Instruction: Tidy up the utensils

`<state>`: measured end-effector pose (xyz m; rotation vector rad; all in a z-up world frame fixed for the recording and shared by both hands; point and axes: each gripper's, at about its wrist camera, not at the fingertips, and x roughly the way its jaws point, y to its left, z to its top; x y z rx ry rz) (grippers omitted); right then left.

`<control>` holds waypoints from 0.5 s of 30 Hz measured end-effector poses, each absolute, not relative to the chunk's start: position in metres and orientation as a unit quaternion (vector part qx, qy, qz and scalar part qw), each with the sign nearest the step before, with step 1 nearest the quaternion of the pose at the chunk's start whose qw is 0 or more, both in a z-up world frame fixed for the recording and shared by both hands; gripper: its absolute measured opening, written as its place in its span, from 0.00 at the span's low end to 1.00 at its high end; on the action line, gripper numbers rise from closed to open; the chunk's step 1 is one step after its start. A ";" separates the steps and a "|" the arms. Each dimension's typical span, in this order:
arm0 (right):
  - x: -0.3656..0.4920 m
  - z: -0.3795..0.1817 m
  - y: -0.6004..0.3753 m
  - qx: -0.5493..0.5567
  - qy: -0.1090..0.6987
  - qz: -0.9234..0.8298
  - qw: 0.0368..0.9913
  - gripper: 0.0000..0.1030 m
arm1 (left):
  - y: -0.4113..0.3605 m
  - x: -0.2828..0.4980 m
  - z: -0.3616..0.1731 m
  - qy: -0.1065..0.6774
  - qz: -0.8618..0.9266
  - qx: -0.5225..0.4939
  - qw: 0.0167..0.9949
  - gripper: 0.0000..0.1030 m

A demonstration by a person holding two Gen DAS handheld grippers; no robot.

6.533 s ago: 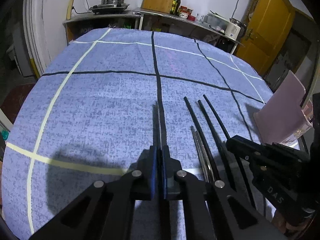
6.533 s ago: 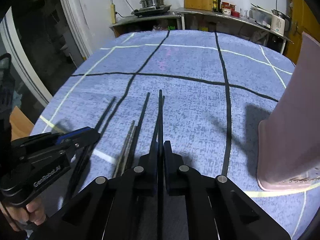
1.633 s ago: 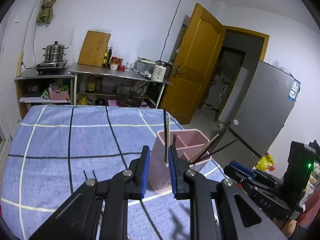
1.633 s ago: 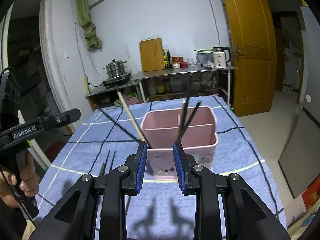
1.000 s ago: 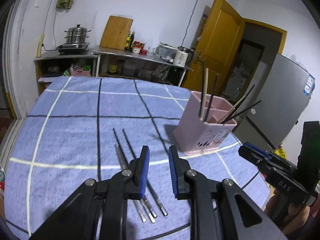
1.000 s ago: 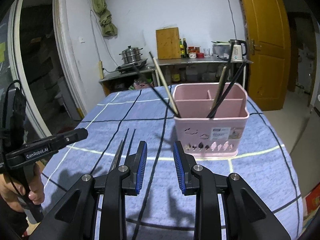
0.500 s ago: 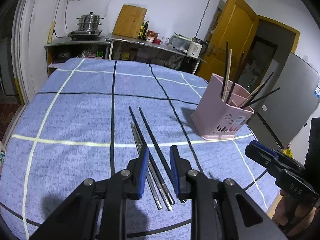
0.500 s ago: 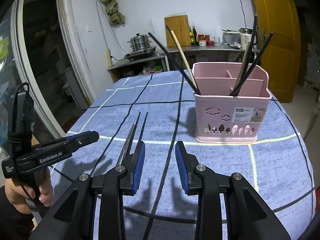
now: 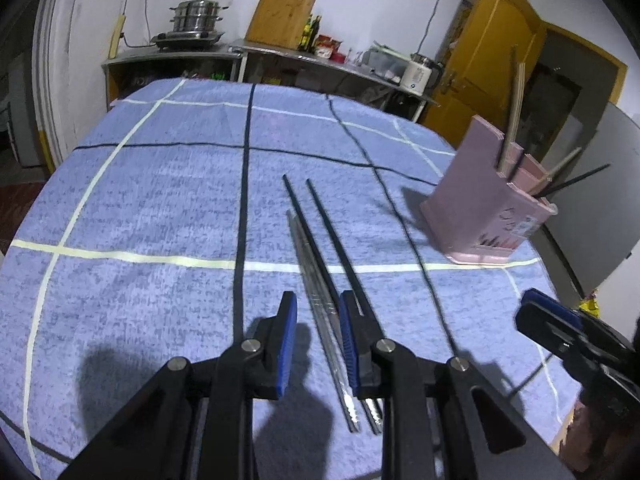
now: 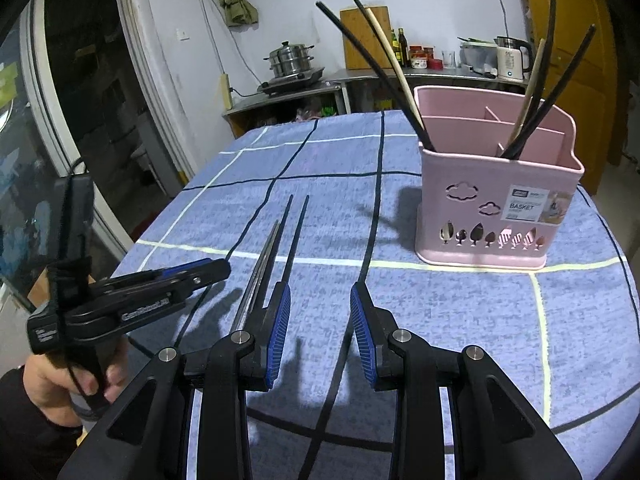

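Chopsticks (image 9: 320,256) left on the tabletop near its front edge — others already stand in the basket (image 10: 496,200). My left gripper (image 9: 316,344) and right gripper (image 10: 316,336) gape empty.

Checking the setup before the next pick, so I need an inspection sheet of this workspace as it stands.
Surface: table under blue checked cloth.
Job's things: pink basket upright, chopsticks standing inside; loose chopsticks, black and metal, lying side by side.
Clutter: nothing seen.
Grippers: left gripper open, loose chopsticks between its jaws, untouched; right gripper open, empty.
Cables: cord on left gripper's handle.
Surroundings: counter with steamer pot, kettle; yellow door.
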<state>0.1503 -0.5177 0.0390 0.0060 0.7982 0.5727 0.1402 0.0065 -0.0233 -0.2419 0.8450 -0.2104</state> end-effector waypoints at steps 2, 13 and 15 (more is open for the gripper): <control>0.152 0.037 -0.517 0.003 0.385 0.276 0.881 0.31 | 0.005 0.147 -0.030 0.416 -0.097 -0.115 0.897 0.22; 0.167 0.027 -0.516 0.009 0.399 0.275 0.875 0.31 | -0.007 0.165 -0.048 0.428 -0.082 -0.086 0.896 0.22; 0.169 0.026 -0.515 0.010 0.401 0.275 0.874 0.31 | -0.009 0.165 -0.048 0.426 -0.078 -0.079 0.898 0.22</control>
